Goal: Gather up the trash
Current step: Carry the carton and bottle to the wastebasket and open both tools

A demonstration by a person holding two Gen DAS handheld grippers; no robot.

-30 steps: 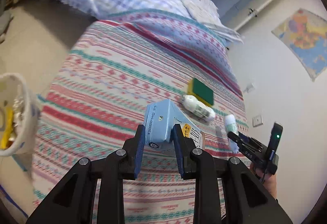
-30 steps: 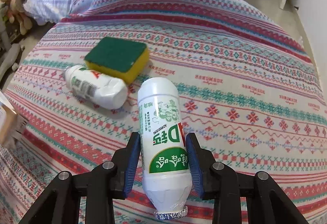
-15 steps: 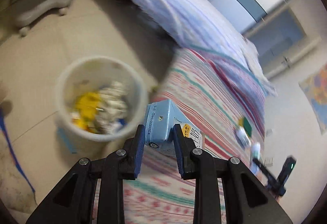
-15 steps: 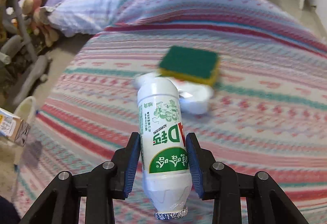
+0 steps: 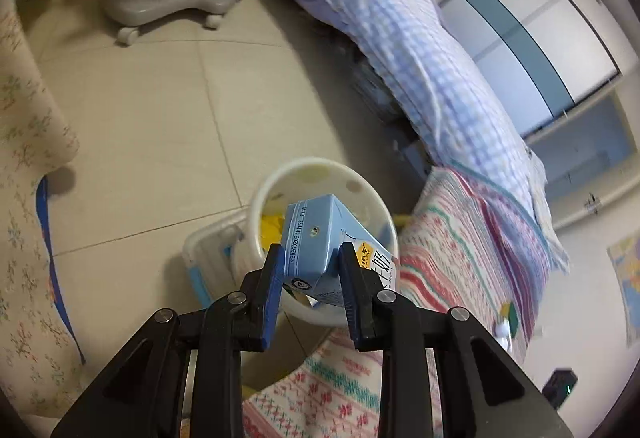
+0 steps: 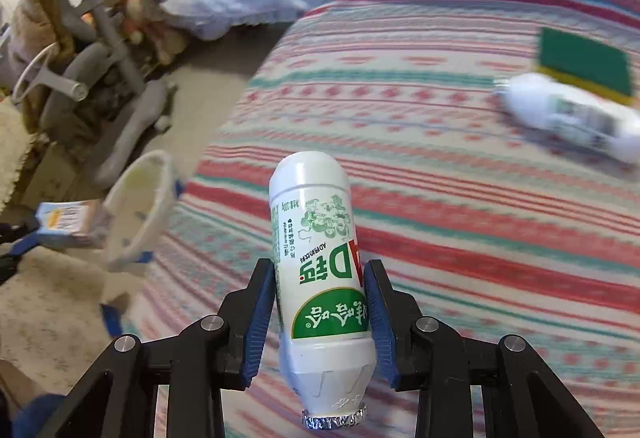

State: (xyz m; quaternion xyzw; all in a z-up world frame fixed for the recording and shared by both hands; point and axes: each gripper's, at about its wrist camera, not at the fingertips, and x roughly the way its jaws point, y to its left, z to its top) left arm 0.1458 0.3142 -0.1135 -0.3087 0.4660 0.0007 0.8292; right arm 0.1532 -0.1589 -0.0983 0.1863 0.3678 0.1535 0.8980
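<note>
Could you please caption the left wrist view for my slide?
Left gripper holds a blue milk carton above the white trash bin beside the bed.

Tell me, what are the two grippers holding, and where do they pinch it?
Left gripper pinches the blue carton by its sides. Right gripper pinches the white bottle around its lower body, near the foil cap.

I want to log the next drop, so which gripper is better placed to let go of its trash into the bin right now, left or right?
Left. The left gripper holds the blue carton right over the white bin. The right gripper, clamping the white bottle, is over the striped bedspread, beside the bin.
</note>
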